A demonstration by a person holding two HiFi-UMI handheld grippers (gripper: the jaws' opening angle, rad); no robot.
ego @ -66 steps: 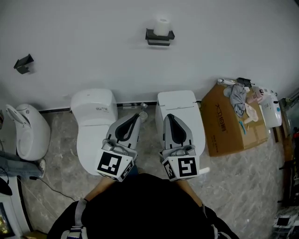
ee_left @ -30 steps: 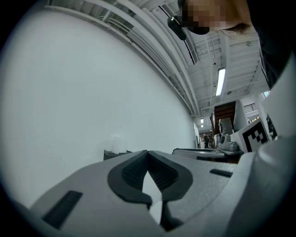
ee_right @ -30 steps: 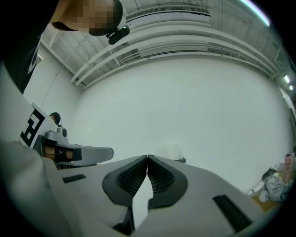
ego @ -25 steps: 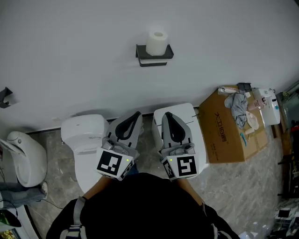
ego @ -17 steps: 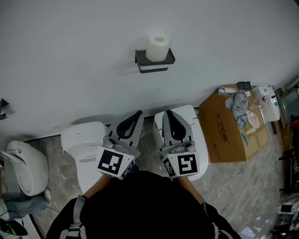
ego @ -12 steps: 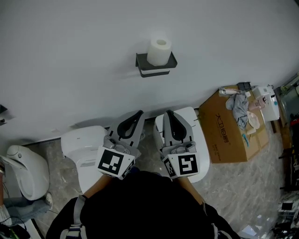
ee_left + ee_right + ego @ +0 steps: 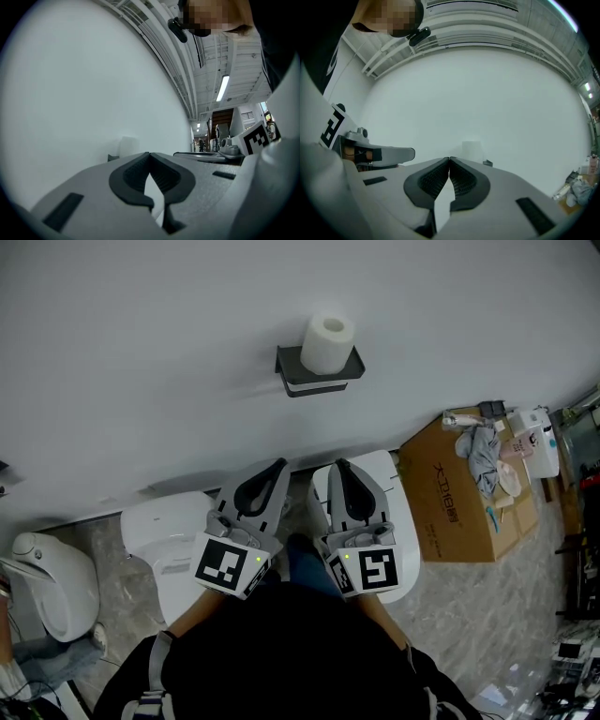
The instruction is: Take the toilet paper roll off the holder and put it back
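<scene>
Closest in, the person's dark top (image 7: 291,652) fills the six o'clock edge of the head view, and both arms reach out from it side by side. The left gripper (image 7: 274,468) and right gripper (image 7: 341,467) sit near each other, each carrying its marker cube (image 7: 228,565) at the back and pointing toward twelve o'clock, roughly level. In the left gripper view the dark ribbed fingers (image 7: 136,173) meet at their tips with nothing between them, and in the right gripper view the fingers (image 7: 464,180) are likewise pressed together and empty. Below the grippers are two white toilets: one (image 7: 164,540) at about eight o'clock of the left gripper, the other (image 7: 398,521) under and beside the right one. A white rounded unit (image 7: 42,582) stands on the marbled floor (image 7: 469,615) at nine o'clock, and an open cardboard box (image 7: 450,498) with cloths and bottles on it sits at three o'clock. Farthest off, at twelve o'clock on the white wall (image 7: 141,352), the toilet paper roll (image 7: 328,343) stands upright on its dark holder (image 7: 319,379), well apart from both grippers.
</scene>
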